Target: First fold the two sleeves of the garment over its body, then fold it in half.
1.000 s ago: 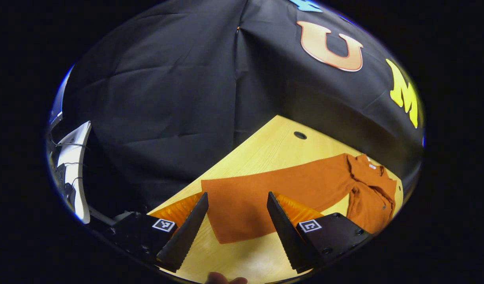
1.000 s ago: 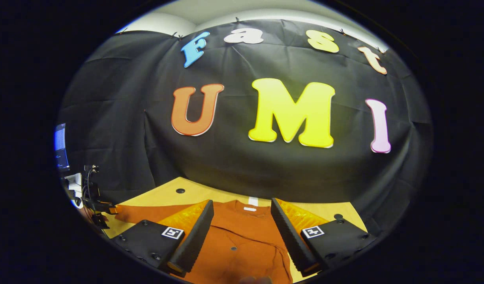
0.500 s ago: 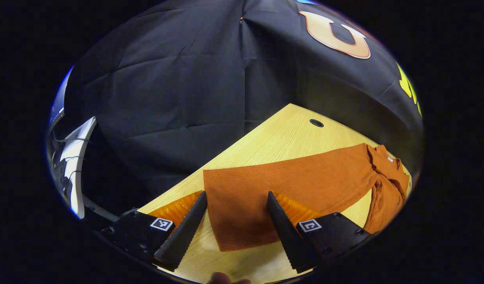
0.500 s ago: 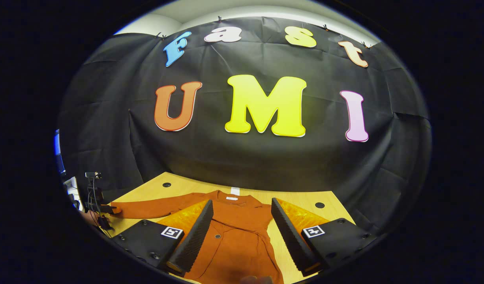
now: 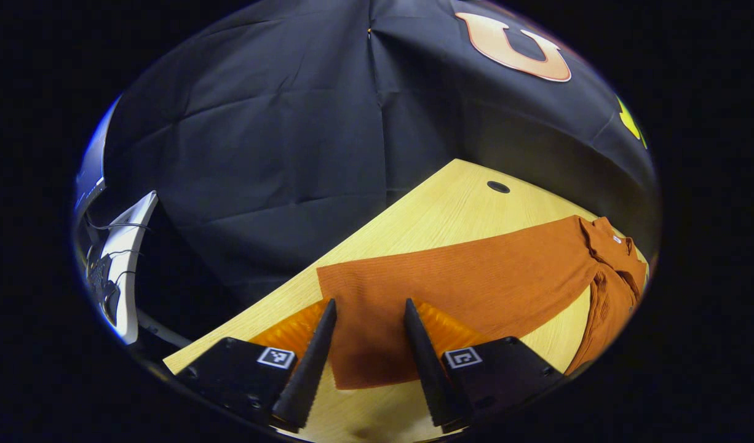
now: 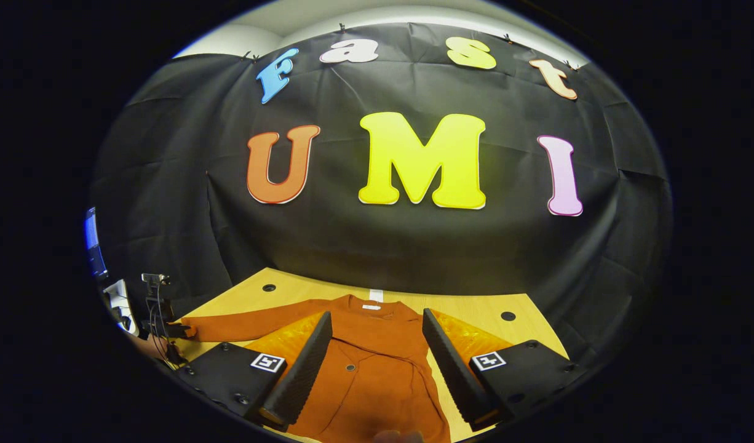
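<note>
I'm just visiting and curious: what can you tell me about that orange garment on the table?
The garment is rust-orange, knit-looking, with front buttons and a small white neck tag. It lies flat on the wooden table, collar toward the black cloth wall. One long sleeve stretches straight out sideways, unfolded, its cuff end between the left gripper fingers, which have a gap between them.

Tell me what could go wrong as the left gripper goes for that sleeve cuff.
The left gripper is open over the sleeve end, fingers straddling it; closing may pinch only the top layer or miss. The cuff lies near the table edge, so a drag could pull it off. The right gripper is open above the garment body, not pinning it.
</note>
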